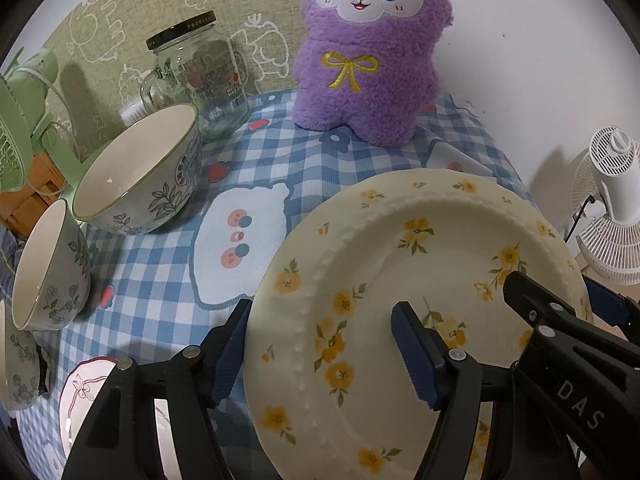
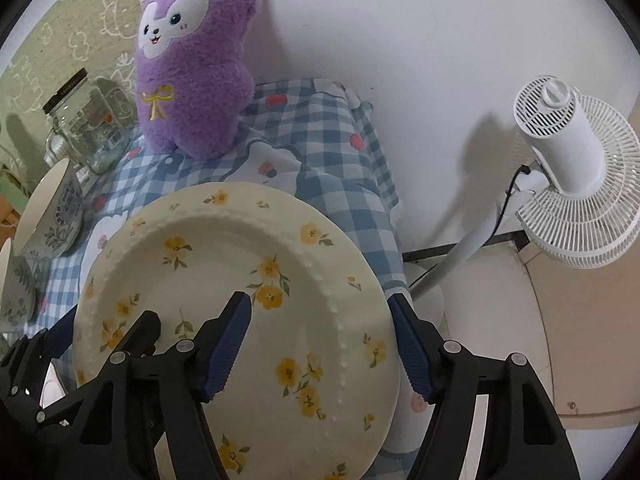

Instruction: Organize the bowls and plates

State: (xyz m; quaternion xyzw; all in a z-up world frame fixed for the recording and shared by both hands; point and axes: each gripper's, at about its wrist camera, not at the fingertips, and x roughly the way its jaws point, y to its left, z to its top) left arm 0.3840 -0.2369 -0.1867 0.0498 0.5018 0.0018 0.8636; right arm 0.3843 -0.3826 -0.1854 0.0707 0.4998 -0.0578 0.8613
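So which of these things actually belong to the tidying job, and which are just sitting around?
Part of the job:
- flowered plate, straddled at its edges by both grippers: left, right
- big bowl
- small bowl
- pink-rimmed plate

Just lying about:
- purple plush toy
- glass jar
- green fan
- white fan
- checked tablecloth

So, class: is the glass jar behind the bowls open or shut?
Shut: the glass jar wears a dark lid on its mouth in both views.
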